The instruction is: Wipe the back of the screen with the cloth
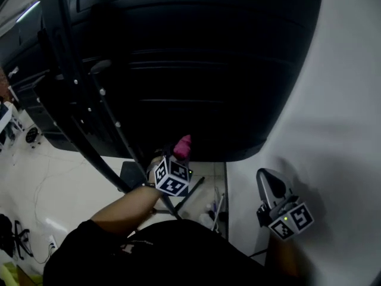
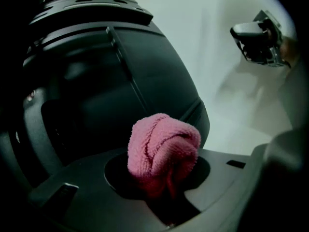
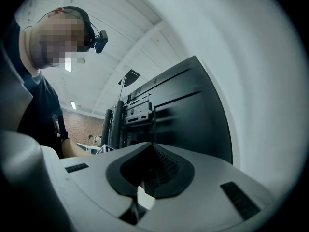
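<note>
The back of the black screen (image 1: pixel 196 70) fills the upper head view, and it also shows as the screen's back (image 2: pixel 120 81) and the screen's rear panel (image 3: pixel 186 110) in the two gripper views. My left gripper (image 1: pixel 175 165) is shut on a bunched pink cloth (image 1: pixel 183 146). The cloth (image 2: pixel 163 146) is held just below the screen's lower edge, and I cannot tell whether it touches. My right gripper (image 1: pixel 271 189) hangs to the right near the white wall, away from the screen. Its jaws (image 3: pixel 154 166) are shut with nothing in them.
A black stand with poles and cables (image 1: pixel 77 100) carries the screen at the left. A white wall (image 1: pixel 339 118) stands close on the right. The floor (image 1: pixel 53 189) lies below left with cables on it. The right gripper (image 2: pixel 258 40) shows in the left gripper view.
</note>
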A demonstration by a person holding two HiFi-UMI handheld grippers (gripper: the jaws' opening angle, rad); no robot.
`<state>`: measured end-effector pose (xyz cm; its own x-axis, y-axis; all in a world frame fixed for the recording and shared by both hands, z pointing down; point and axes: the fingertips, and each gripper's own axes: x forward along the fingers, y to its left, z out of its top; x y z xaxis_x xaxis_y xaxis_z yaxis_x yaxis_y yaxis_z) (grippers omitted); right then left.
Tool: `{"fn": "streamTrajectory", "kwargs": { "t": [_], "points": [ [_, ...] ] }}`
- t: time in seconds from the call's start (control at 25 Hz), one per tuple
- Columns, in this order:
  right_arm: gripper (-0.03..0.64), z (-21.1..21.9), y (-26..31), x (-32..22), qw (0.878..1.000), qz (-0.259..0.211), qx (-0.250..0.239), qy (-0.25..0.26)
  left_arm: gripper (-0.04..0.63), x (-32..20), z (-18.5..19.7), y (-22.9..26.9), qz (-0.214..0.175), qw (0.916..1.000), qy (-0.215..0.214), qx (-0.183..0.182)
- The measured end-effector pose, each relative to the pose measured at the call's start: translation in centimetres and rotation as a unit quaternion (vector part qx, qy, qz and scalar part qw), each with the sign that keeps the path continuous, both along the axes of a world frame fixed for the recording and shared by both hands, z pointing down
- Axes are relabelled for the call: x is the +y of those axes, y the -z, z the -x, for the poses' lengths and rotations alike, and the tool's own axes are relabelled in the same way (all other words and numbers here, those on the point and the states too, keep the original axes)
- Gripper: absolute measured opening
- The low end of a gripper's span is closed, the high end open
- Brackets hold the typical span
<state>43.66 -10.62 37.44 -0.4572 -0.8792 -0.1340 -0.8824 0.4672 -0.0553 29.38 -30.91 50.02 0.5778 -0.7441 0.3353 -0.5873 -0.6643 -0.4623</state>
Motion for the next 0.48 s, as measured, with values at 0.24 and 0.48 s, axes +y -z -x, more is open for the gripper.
{"fn": "streamTrajectory", "kwargs": {
  "t": [0.24, 0.48],
  "points": [
    [0.002, 0.4, -0.8, 0.1, 1.000, 0.007, -0.008, 0.001, 0.121, -0.3, -2.8, -2.8, -0.017, 0.9843, -0.042, -0.171],
    [0.002, -1.5, -1.3, 2.8, 0.999, 0.015, -0.017, -0.042, 0.123, 1.4, -9.8, -5.5, -0.003, 0.9412, -0.123, -0.315]
  ]
}}
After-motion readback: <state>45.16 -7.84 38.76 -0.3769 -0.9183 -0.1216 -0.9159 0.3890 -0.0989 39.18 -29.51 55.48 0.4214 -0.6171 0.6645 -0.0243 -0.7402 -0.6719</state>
